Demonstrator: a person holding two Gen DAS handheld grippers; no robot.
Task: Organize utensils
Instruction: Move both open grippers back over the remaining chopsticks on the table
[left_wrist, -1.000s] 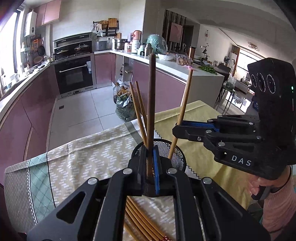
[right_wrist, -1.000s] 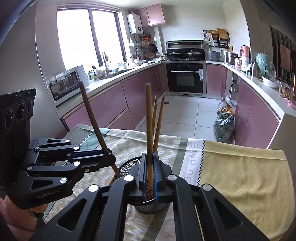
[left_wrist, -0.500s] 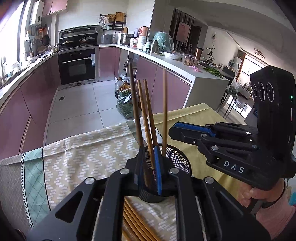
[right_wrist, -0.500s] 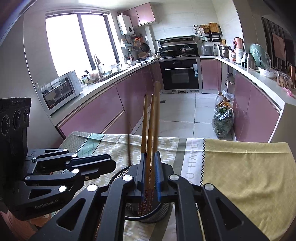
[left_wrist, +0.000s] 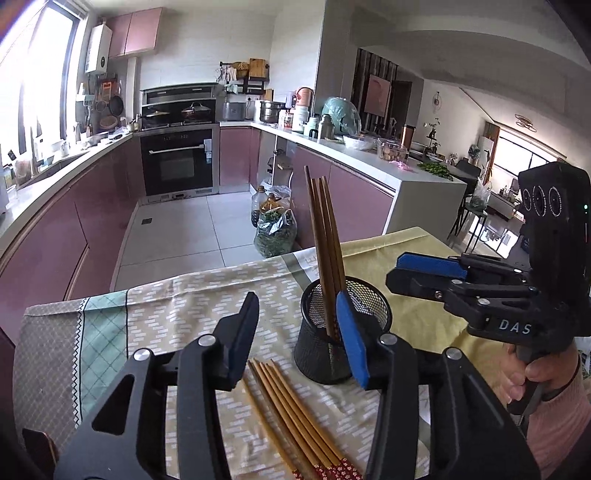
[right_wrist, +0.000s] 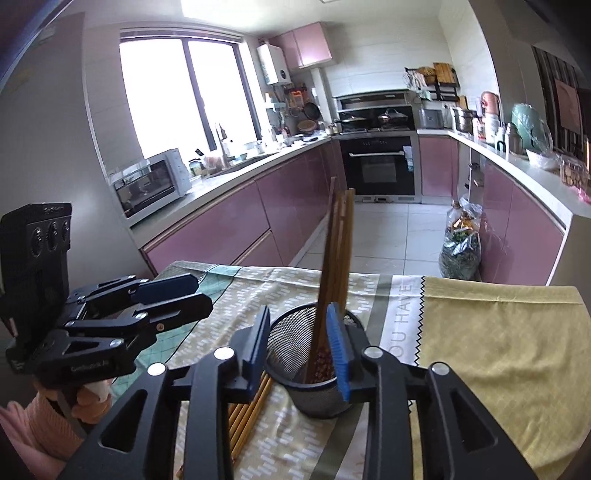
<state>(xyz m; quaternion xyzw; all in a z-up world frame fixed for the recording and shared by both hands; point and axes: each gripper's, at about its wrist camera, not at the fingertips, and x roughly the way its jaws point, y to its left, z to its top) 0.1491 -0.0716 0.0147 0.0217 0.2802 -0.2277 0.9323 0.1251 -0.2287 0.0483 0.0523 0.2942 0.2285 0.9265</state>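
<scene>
Since a second earlier, when each gripper was clamped on a brown wooden chopstick held over the black wire-mesh cup (left_wrist: 343, 328), both sticks had been let go, and four upright chopsticks (left_wrist: 325, 254) were now seen leaning together inside the cup on the desk. The left gripper (left_wrist: 299, 332) and the right gripper (right_wrist: 299, 349) were both opening, released, with nothing pressed between their blue pads. More loose chopsticks (left_wrist: 291, 413) were left lying on the patterned cloth (left_wrist: 166, 306) just beside the cup, so further pickups were judged necessary.

Left hand-held gripper (left_wrist: 297, 338) opening, empty, beside chopsticks (left_wrist: 325, 254) in mesh cup (left_wrist: 332, 354).
</scene>
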